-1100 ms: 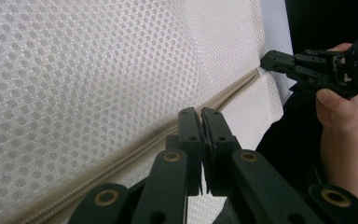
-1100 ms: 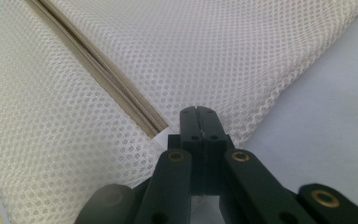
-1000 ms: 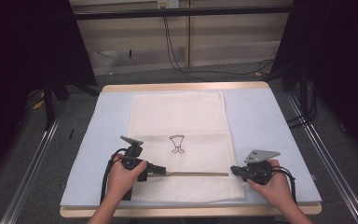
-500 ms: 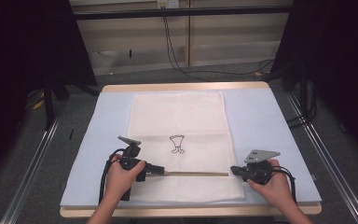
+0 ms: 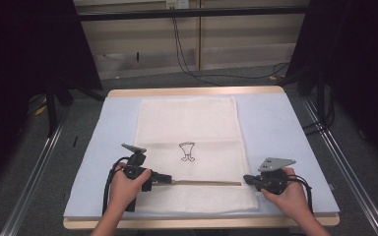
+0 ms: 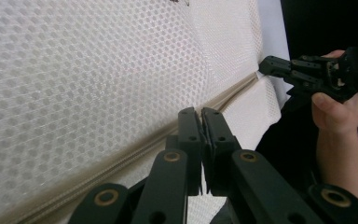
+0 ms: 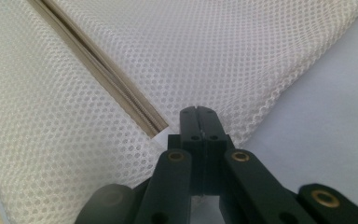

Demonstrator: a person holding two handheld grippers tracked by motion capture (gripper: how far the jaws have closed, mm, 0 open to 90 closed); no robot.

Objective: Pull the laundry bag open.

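Closely seen, each line below starts at the jaws and goes outward.

Left gripper (image 5: 163, 179): its two jaws are pressed together at the left end of the zipper (image 5: 204, 182); in the left gripper view the tips (image 6: 200, 122) meet with no gap. Whether a small zipper part or mesh is pinched between them, I cannot tell.

Right gripper (image 5: 248, 179): its jaws are also clenched, at the right end of the zipper. In the right gripper view the tips (image 7: 199, 119) lie at the edge of the mesh, just beside the zipper end (image 7: 156, 127). If they pinch the cloth, I cannot tell.

Mesh bag (image 5: 187, 123): white, flat, in the middle of the table, with the zipper running across its near part between the two grippers.

Small black drawing (image 5: 187, 151): on the bag, beyond the zipper, between the two hands.

Blue mat (image 5: 275, 123): it lies under the bag and covers the table top.

Wooden table edge (image 5: 192, 91): visible at the far side of the mat.

Black cables (image 5: 187, 54): on the floor beyond the table, well apart from the work.

Way: nothing stands between the grippers along the zipper.
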